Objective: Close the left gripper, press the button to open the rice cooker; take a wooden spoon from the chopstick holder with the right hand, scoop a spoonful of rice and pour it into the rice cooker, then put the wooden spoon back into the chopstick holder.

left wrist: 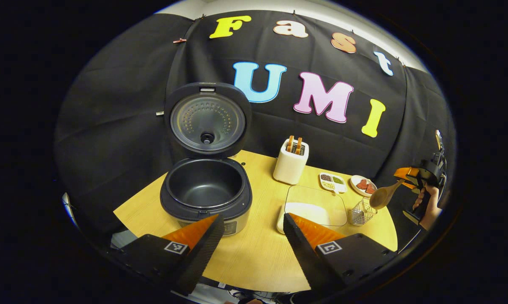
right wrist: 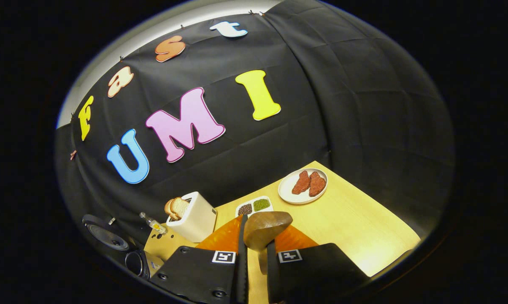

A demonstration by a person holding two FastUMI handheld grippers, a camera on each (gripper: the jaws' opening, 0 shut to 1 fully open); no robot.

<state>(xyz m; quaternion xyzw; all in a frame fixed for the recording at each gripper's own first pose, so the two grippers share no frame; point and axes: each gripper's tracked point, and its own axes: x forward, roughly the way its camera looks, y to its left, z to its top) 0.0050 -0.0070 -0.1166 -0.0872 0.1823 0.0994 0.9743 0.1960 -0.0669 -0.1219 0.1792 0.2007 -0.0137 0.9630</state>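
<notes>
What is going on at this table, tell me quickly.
A person works two handheld grippers. The rice cooker already stands open, its pot empty. The left gripper hangs open in front of it. The right gripper is shut on the wooden spoon, lifted above the chopstick holder. No rice scooped yet from the clear container.

The left hand-held gripper (left wrist: 249,236) hangs with its two fingers spread wide apart, nothing between them. Off to the far side, the right hand-held gripper (left wrist: 403,176) is held up in a person's hand (left wrist: 429,204), tilted. In the right gripper view, that right hand-held gripper (right wrist: 254,253) has its fingers drawn close together, pinching a slim handle.
</notes>
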